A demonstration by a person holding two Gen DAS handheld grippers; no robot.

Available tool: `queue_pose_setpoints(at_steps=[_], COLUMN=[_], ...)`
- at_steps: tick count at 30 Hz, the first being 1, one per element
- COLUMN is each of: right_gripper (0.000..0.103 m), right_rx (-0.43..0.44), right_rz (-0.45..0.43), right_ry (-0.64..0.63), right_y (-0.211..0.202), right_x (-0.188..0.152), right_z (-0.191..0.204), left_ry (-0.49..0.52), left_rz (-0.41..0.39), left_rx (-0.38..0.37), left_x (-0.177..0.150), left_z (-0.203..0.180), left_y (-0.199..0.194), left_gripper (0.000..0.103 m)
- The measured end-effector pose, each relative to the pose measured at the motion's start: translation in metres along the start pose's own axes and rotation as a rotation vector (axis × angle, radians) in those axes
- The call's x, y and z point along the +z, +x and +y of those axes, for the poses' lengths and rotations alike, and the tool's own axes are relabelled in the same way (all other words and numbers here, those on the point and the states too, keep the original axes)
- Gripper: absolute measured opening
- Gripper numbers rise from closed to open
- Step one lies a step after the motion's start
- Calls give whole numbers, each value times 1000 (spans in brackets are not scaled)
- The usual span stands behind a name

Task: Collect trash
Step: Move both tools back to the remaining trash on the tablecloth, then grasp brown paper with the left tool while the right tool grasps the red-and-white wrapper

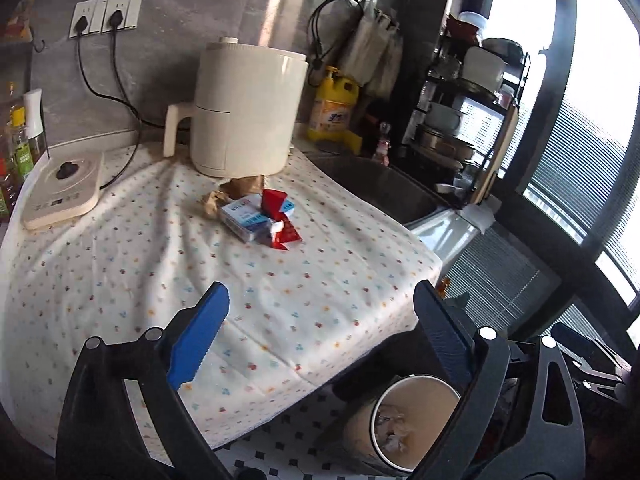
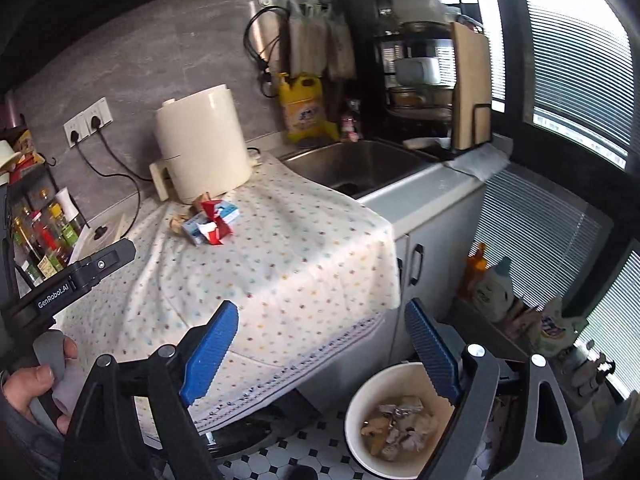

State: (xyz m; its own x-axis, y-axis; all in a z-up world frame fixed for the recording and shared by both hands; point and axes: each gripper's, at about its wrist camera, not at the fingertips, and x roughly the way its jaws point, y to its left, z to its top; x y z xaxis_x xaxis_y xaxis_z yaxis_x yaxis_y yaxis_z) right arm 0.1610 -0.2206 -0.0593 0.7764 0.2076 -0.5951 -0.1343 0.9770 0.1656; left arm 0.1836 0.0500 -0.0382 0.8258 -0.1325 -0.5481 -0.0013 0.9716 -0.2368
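A small pile of trash lies on the dotted cloth in front of the air fryer: a blue-and-white box point(image 1: 244, 216), a red-and-white wrapper point(image 1: 280, 220) and crumpled brown paper point(image 1: 236, 190). The pile also shows in the right wrist view point(image 2: 210, 224). A white bin point(image 2: 396, 420) with crumpled trash inside stands on the floor below the counter edge; it also shows in the left wrist view point(image 1: 404, 424). My left gripper point(image 1: 320, 340) is open and empty, near the counter's front edge. My right gripper point(image 2: 324, 356) is open and empty, above the bin and the cloth's corner.
A cream air fryer point(image 1: 244, 108) stands at the back, an induction cooker point(image 1: 60, 192) at the left with oil bottles point(image 2: 44, 240). A sink point(image 2: 356, 164), yellow detergent bottle point(image 2: 304, 108) and dish rack point(image 2: 432, 64) are at the right. Bottles point(image 2: 488, 284) stand on the floor.
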Motion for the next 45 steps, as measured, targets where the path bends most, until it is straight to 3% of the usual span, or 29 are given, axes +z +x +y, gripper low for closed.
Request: queue_pose_setpoints(at_steps=[11, 18, 29, 42, 45], right_gripper=[92, 83, 69, 64, 64], right_rx=[55, 72, 58, 25, 21], right_rz=[7, 25, 59, 113, 120], right_ry=[-55, -56, -43, -57, -61], right_y=[53, 96, 156, 200, 205], right_x=[33, 52, 73, 80, 80], right_z=[59, 91, 121, 135, 137], left_ry=[-42, -51, -37, -44, -48], left_rz=[-30, -19, 83, 192, 222], left_rx=[68, 73, 55, 53, 54], left_x=[34, 56, 83, 85, 81], left_z=[68, 103, 134, 147, 149], left_y=[12, 44, 124, 210, 224], left_gripper=[94, 92, 61, 49, 32])
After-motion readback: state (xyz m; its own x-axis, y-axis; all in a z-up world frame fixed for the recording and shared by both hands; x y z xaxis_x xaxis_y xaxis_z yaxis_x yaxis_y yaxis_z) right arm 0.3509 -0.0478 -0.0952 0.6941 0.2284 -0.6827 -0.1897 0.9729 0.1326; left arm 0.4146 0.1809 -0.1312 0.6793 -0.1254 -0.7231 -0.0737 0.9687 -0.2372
